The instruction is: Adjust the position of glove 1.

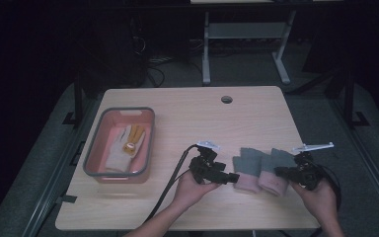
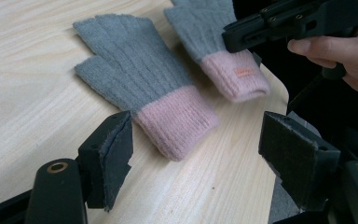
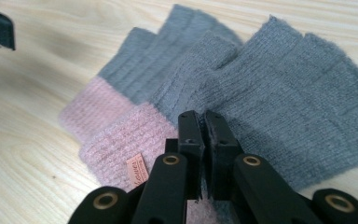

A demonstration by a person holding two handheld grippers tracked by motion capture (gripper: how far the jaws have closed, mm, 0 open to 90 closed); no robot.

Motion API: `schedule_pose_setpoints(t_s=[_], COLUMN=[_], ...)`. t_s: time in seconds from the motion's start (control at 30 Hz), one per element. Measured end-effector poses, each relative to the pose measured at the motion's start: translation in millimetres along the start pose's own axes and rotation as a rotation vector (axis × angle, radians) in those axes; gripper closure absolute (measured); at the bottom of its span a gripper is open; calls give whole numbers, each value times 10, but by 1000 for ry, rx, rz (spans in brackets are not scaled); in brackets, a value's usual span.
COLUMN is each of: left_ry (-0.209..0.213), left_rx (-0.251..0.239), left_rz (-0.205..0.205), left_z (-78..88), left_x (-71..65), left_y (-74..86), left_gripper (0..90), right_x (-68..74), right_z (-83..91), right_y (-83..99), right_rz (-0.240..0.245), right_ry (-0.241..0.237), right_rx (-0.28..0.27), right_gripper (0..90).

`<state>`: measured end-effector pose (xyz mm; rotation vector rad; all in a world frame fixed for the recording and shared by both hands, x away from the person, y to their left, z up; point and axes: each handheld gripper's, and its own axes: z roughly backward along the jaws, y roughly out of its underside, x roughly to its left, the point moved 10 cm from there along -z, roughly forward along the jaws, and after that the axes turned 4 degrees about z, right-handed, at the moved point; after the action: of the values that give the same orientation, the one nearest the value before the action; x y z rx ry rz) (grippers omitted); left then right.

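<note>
A pale wooden table (image 1: 187, 113) with rounded corners carries everything. The high view alone shows a salmon plastic tub with a grey rim (image 1: 91, 158) at the left, holding a cream and yellow glove (image 1: 124, 147). Two ribbed knit gloves lie side by side near the front edge: the left grey glove with pink cuff (image 2: 140, 88) and the right grey glove with pink cuff (image 3: 279, 107), whose cuff carries a small orange label. The left claw (image 2: 196, 154) stands open, straddling the left glove's cuff without touching. The right claw (image 3: 201, 140) is closed, pinching the right glove's knit.
</note>
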<state>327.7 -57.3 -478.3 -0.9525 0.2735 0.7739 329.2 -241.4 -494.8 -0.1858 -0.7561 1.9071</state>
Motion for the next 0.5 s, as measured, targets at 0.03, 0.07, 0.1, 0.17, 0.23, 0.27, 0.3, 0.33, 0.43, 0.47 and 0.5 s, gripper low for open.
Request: schedule_pose_setpoints(t_s=[0.03,0.07,0.1,0.17,0.23,0.27,0.3,0.33,0.43,0.47,0.5], left_ry=[1,1,0,-2,-3,-4,-6,-9,-10,-10,-12], left_rx=[0,0,0,-3,0,2,4,6,5,5,6], left_rz=[3,3,5,7,8,9,10,10,14,14,13], left_z=[3,3,5,7,5,2,-1,-5,-11,-11,-12], left_x=[2,2,6,20,31,34,37,46,54,54,63], left_y=[1,1,3,4,13,17,22,28,30,30,32], left_gripper=[263,263,263,263,263,263,264,264,265,265,264], right_x=[28,59,80,123,166,189,214,237,307,307,343], right_z=[-15,-31,-48,-78,-107,-124,-140,-151,-209,-209,-243], right_y=[-10,-22,-34,-61,-92,-111,-126,-137,-196,-196,-226], right_rz=[6,7,12,14,15,21,27,28,49,49,57], right_ry=[-6,-10,-10,-18,-27,-32,-34,-37,-45,-45,-51], right_rx=[2,6,7,8,8,8,10,13,13,13,16], right_gripper=[865,865,865,865,864,864,864,863,863,863,862])
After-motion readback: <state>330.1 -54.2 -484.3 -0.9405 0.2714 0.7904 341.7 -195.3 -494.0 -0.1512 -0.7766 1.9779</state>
